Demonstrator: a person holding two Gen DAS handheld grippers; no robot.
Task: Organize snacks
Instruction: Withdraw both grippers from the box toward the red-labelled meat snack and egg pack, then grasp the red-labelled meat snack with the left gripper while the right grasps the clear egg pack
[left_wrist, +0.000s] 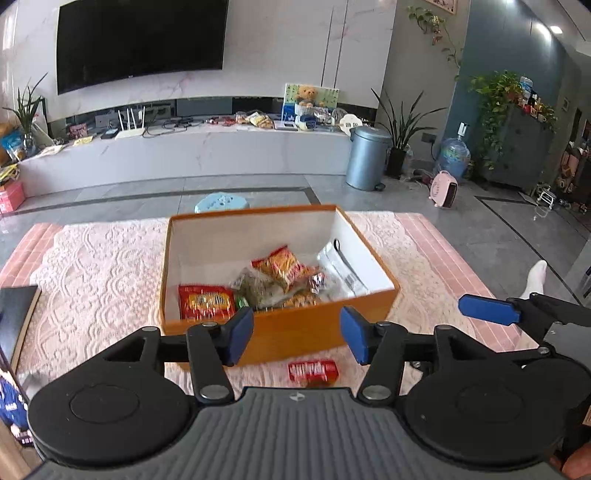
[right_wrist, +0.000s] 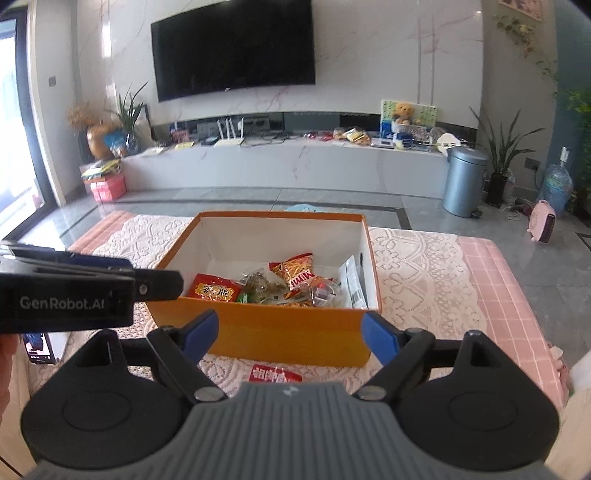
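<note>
While most snacks already sit in orange box (left_wrist: 280, 332), one red packet (left_wrist: 313, 371) lies outside on lace-covered worktop (left_wrist: 92, 258), just beside box's near wall; likely next pick. Packet flat, glossy, printed face up. Left tool (left_wrist: 297, 338) jaws apart, empty, above packet. Right tool (right_wrist: 290, 332) jaws wide apart, empty, facing box.
</note>
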